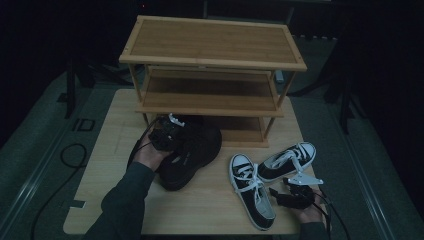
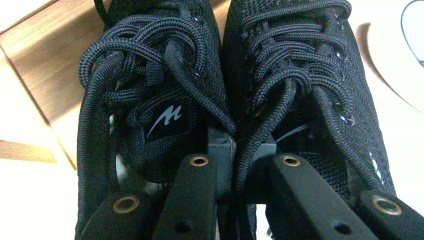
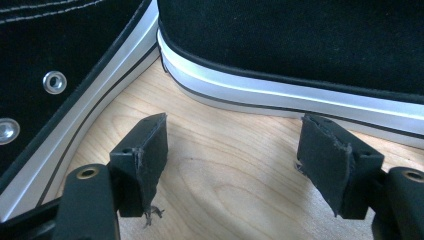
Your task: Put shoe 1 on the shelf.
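Left tool (image 1: 167, 134) pinches the inner collars of the 2 black mesh shoes (image 2: 220, 75) together on the desk (image 1: 210, 205) by the rack (image 1: 212, 60); soft, light, floppy, so grip collars, not laces.

All-black mesh sneakers (image 1: 192, 152) with black laces and a small white logo on the tongue, black canvas sneakers (image 1: 272, 172) with white soles, toe caps and laces, plus a light wood shelf rack (image 1: 212, 65) on a pale wood surface (image 1: 110, 150).
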### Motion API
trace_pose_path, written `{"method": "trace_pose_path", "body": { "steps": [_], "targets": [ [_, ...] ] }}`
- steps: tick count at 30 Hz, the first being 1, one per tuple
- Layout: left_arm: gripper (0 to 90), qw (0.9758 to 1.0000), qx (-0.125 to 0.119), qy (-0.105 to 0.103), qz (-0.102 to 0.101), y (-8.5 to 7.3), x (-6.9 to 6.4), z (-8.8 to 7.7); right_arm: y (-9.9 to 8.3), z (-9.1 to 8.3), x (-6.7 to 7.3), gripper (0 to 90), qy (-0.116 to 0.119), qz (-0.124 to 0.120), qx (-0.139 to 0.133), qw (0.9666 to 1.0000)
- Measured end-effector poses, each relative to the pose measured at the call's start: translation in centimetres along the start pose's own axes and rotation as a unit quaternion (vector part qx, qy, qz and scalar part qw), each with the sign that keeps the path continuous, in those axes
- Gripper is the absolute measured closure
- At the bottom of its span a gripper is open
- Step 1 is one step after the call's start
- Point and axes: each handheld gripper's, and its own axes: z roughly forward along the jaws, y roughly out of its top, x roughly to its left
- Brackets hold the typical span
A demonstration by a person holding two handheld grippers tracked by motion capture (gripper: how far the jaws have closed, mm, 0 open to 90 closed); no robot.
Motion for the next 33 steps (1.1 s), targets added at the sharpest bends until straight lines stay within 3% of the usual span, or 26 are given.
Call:
{"method": "trace_pose_path", "body": {
  "steps": [19, 23, 33],
  "targets": [
    [85.6, 0.9975, 0.000, 0.062, -0.035, 2.0, -0.6, 3.1, 0.0, 0.0, 0.0, 28.0, 0.001, -0.001, 0.000, 1.0000],
    [85.6, 0.9957, -0.008, 0.080, -0.045, 2.4, -0.9, 3.7, 0.0, 0.0, 0.0, 27.9, 0.001, -0.001, 0.000, 1.0000],
    [85.4, 0.9916, -0.017, 0.103, -0.077, 3.3, -1.4, 4.7, 0.0, 0.0, 0.0, 28.0, 0.001, -0.001, 0.000, 1.0000]
  ]
}}
